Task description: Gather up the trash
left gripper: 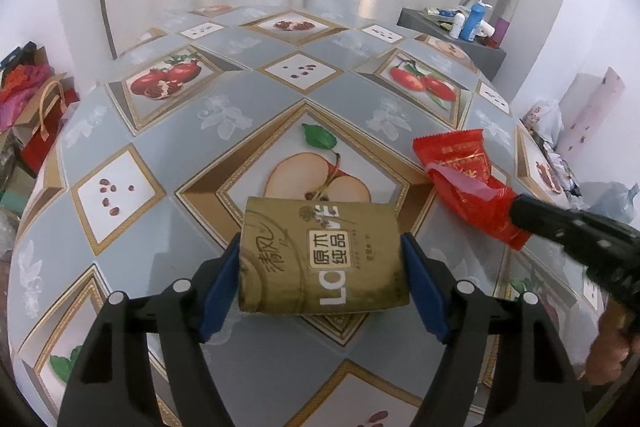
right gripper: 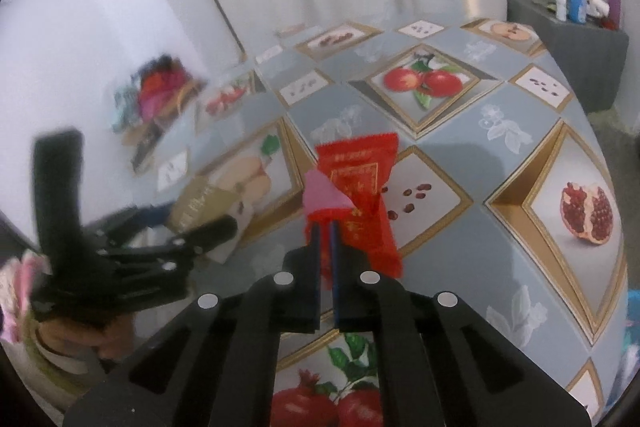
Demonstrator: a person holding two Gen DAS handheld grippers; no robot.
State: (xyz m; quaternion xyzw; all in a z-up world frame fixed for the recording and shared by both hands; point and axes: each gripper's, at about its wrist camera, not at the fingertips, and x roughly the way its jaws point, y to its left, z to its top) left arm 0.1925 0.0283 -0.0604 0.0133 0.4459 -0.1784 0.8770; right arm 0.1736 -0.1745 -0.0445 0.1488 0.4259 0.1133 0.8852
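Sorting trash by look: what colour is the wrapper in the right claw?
Red wrapper, pale pink inside; clearest in right wrist view.

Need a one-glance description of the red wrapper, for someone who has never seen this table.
Start at the table with the fruit-print cloth and find its sliced-apple picture. A gold tissue pack lies over that picture's near edge, between the left gripper fingers; the red wrapper is to its right, pinched by the right gripper. It alone is shiny red, crumpled, torn open with a pink lining.

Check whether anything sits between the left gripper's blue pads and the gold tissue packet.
Nothing visible does. The gold tissue packet lies directly between the left gripper's blue pads, which flank its sides. The red wrapper lies off to the right, pinched by the right gripper.
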